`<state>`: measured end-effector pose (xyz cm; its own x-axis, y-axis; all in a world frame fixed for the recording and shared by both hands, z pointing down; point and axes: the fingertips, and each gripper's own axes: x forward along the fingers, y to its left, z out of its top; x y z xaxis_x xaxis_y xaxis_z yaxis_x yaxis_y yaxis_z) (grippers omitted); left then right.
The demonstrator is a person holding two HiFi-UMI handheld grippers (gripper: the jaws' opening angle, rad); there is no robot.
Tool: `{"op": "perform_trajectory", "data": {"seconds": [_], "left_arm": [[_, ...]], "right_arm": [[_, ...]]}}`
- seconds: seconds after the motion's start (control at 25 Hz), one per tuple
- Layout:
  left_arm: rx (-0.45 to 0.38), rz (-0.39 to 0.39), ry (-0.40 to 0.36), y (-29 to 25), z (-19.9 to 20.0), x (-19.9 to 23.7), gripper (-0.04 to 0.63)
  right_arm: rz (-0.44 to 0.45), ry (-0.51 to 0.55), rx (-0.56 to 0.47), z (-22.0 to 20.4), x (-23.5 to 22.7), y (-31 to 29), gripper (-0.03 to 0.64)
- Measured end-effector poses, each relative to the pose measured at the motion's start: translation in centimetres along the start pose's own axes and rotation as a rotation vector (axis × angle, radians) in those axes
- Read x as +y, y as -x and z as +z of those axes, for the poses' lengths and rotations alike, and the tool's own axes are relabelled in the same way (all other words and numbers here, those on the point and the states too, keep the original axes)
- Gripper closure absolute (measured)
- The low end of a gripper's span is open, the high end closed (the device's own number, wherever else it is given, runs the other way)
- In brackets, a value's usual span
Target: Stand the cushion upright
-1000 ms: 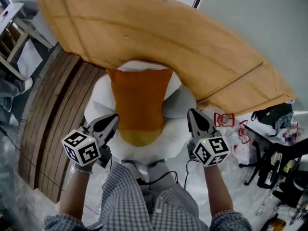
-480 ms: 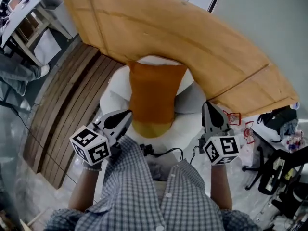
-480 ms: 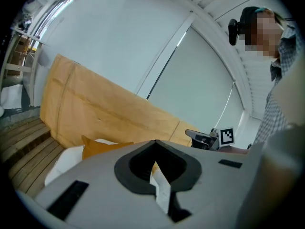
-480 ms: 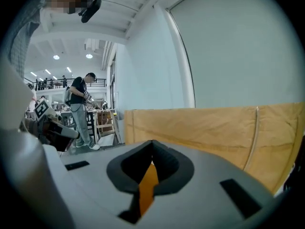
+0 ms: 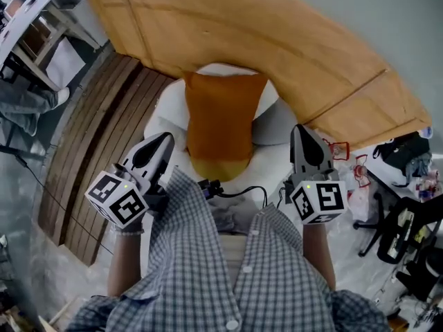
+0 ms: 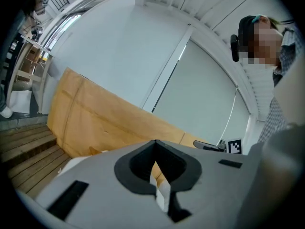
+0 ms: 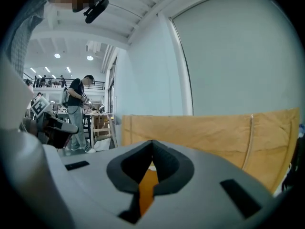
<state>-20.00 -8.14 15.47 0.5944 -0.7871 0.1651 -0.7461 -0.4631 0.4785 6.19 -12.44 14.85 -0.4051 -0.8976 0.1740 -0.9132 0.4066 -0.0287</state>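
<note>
An orange cushion (image 5: 220,121) leans upright against the tan curved backrest (image 5: 291,54) of a seat, resting on a white round padded seat (image 5: 166,120). My left gripper (image 5: 166,138) is shut and empty, hovering at the seat's front left, apart from the cushion. At the seat's front right my right gripper (image 5: 302,129) is shut as well, holding nothing. In the right gripper view a sliver of the orange cushion (image 7: 147,187) shows through the closed jaws. The left gripper view shows the tan backrest (image 6: 95,123) beyond the jaws.
A wooden slatted platform (image 5: 83,158) lies left of the seat. Bags and red-handled items (image 5: 346,164) sit on the floor at right, with black gear (image 5: 408,234) further right. A person (image 7: 76,111) stands by tables far off. A black cable (image 5: 235,191) runs over the seat's front.
Both grippers have lifted and drawn back from the cushion's lower sides towards me, still shut. The cushion stays leaning against the backrest.
</note>
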Motion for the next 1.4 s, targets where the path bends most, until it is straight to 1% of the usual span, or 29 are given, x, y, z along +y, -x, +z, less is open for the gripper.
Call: {"op": "perform_trajectory", "data": {"seconds": [0.12,0.24,0.36,0.76,1.4], "left_arm": [[-0.017,0.004,0.005,0.4,0.3,0.1,0.588],[-0.033,0.007,0.005,0.8,0.6,0.0,0.588],[-0.046,0.013,0.021,1.3,0.8,0.2,0.588],[-0.048,0.024,0.030,1.8,1.1,0.6,0.588],[-0.044,0.037,0.045,1.8,1.2,0.7,0.588]], "right_arm": [[-0.006,-0.020,0.004,-0.2,-0.1,0.3,0.611],[-0.010,-0.020,0.001,-0.1,-0.1,0.6,0.611],[-0.016,-0.017,0.002,-0.1,0.0,0.9,0.611],[-0.034,-0.055,0.024,-0.9,-0.5,1.3,0.611],[-0.009,-0.067,0.050,-2.0,-0.1,0.8,0.611]]}}
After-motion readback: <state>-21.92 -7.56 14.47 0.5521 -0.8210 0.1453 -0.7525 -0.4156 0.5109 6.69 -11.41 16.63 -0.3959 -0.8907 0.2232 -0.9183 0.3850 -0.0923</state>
